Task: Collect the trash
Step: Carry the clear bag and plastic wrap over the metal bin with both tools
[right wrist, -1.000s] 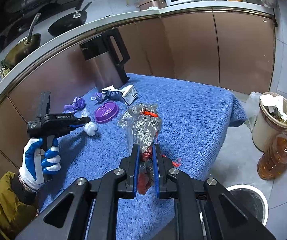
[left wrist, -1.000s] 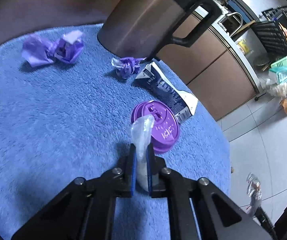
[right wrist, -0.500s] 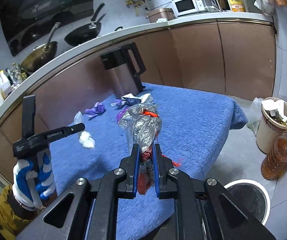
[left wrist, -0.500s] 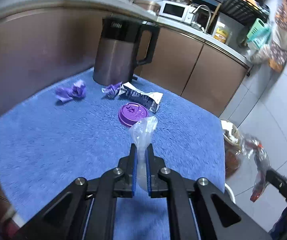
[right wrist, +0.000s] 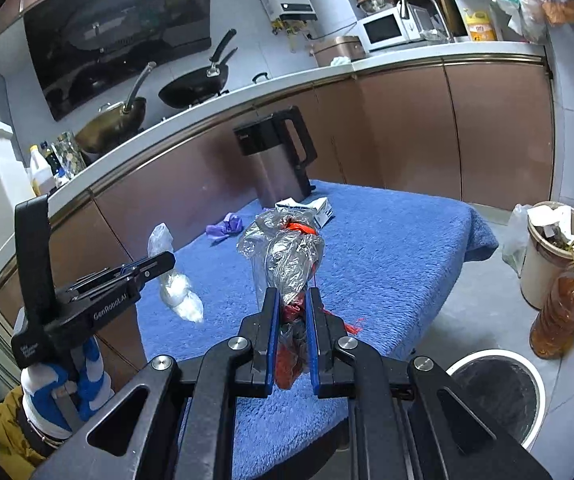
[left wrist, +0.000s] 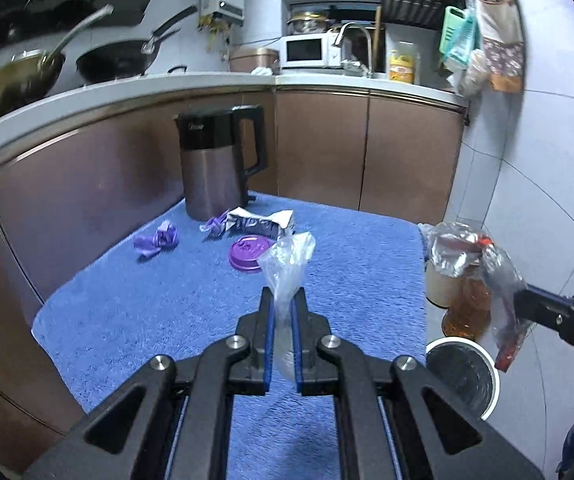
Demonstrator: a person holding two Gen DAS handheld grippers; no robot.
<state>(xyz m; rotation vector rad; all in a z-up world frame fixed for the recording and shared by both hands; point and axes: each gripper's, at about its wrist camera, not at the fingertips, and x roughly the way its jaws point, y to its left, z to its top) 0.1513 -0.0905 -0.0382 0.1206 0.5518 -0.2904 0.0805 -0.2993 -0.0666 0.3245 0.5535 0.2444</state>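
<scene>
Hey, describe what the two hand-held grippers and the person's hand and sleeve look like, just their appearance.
Both are black. The left hand-held gripper and right hand-held gripper each have two flat fingers lined with blue pads, on angular arms with triangular cutouts and silver pivot bolts. From the right wrist view, the left one has an upright post and white lettering along its side. The hand wears a blue-and-white glove, with a mustard-yellow sleeve below.
</scene>
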